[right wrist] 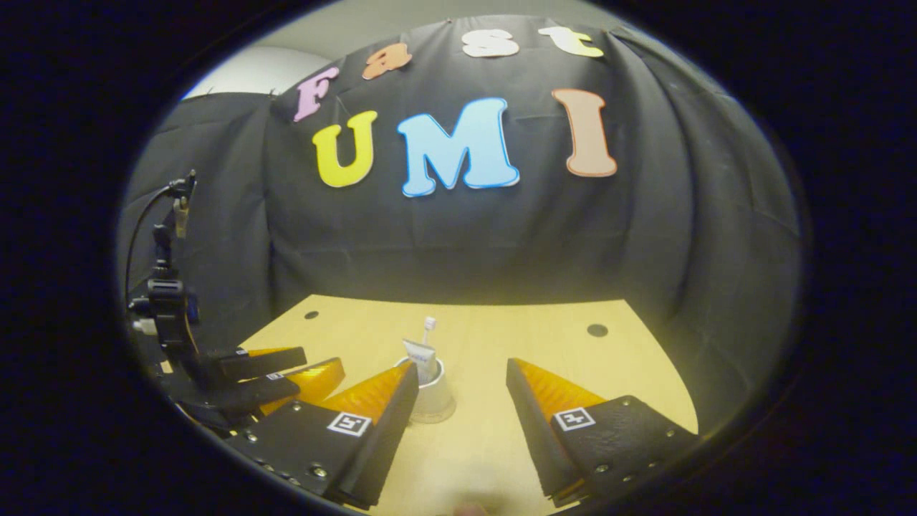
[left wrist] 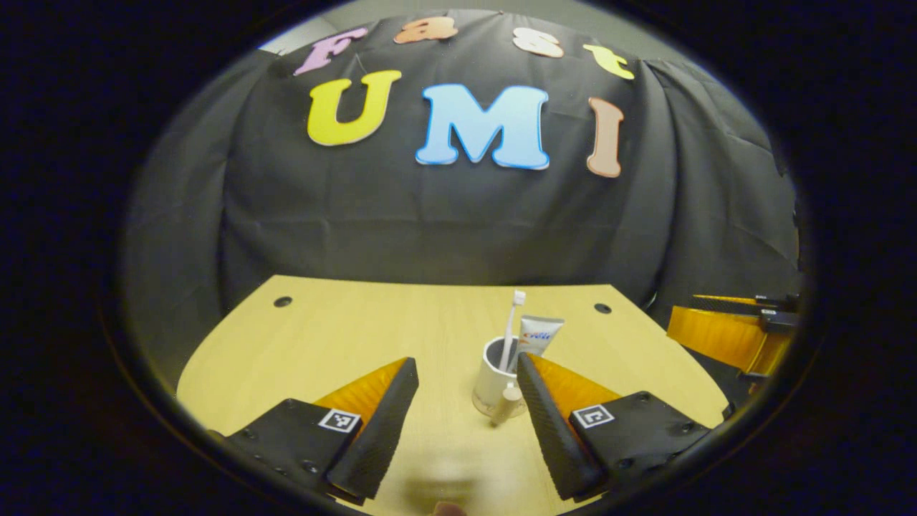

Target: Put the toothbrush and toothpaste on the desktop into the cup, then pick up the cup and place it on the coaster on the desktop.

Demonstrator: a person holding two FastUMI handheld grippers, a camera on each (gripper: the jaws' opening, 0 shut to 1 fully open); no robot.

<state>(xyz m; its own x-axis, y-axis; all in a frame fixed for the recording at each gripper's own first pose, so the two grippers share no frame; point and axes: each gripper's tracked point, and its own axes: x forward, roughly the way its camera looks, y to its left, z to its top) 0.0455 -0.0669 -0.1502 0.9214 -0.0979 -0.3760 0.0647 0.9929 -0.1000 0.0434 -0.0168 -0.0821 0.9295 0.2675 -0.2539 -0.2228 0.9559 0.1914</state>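
**Left gripper view and right gripper view: brush and paste stand in the cup, both claws spread wide**

Left gripper view shows the left gripper low over the wooden desktop, its two fingers set well apart with nothing between them. The white cup stands on the desktop just ahead, closer to the finger on the right of the view, whose tip overlaps the cup's side in the picture; whether they touch cannot be told. The toothbrush rises from the cup with its head up, leaning slightly. The toothpaste tube stands in the cup beside the brush, on its right. A pale handle-like part shows at the front of the cup near its base. At the right edge of this view, off the desktop's edge, part of the right gripper can be seen.

Right gripper view shows the right gripper with its fingers also far apart and holding nothing. The cup sits ahead, partly behind the tip of the finger on the left of the view. The toothpaste and the toothbrush poke up out of it. At the left, the left gripper hangs by the desktop edge, with a dark mount and cable above it. Two small dark holes mark the desktop's far side.
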